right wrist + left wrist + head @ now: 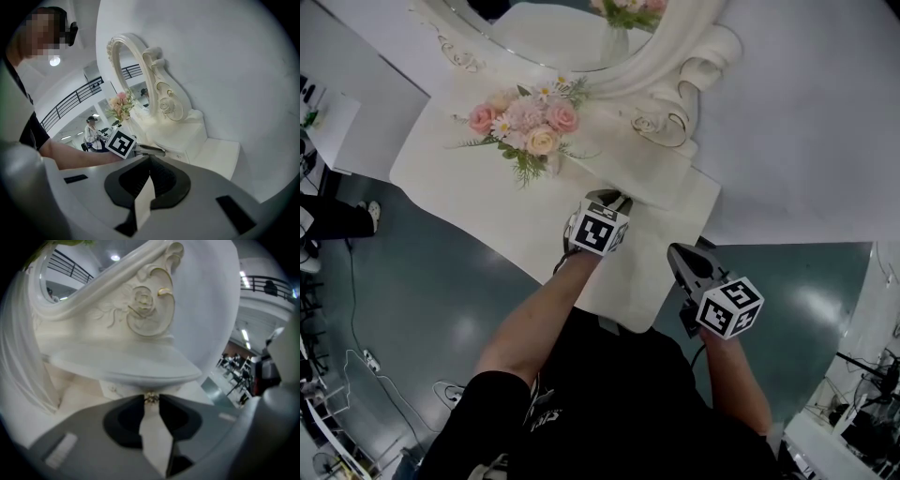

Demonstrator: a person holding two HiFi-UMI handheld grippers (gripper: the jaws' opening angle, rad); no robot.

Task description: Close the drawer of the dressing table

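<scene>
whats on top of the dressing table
A bouquet of pink and cream flowers sits on the dressing table, the ornate mirror behind it. The left gripper, jaws on the drawer knob, covers part of the front edge. The blooms hide any vase.

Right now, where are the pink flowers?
In the head view the flowers sit upper left of centre on the dressing table, just in front of the mirror and up-left of the left gripper.

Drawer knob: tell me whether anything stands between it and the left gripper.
Nothing visible does. The knob sits between the jaw tips of the left gripper, which close on it just below the shelf. The right gripper hangs apart, off to the side.
</scene>
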